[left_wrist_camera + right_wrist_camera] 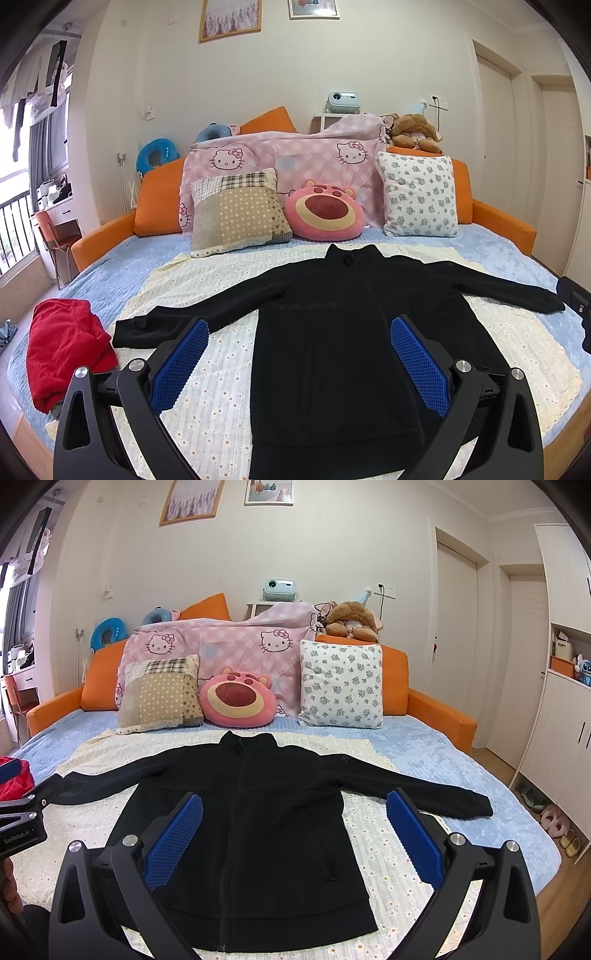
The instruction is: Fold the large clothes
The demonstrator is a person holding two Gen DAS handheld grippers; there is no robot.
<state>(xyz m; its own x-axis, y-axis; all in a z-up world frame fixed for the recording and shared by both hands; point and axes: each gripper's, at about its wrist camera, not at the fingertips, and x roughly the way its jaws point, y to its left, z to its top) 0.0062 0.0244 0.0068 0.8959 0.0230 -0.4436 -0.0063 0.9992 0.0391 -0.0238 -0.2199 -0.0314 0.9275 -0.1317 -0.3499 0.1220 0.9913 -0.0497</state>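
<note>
1. Left wrist view: lying flat on a cream floral blanket (pixel 207 295) across the bed, a black zip jacket (pixel 332 332), front up, collar toward the pillows, both sleeves spread wide.
2. Hovering above the jacket's lower half, left gripper (pixel 297 363), jaws spread apart, holding nothing.
3. Right wrist view: hanging over the hem side, right gripper (pixel 295 840), likewise released and empty; left gripper's body showing at the far left edge.
4. Sitting beside the left sleeve cuff, a folded red garment (pixel 66 350).
5. Judging the step: folding not yet begun, approach only.
6. Probably needing next: lowering onto a sleeve or shoulder, pinching the fleece, carrying it across the chest.
</note>
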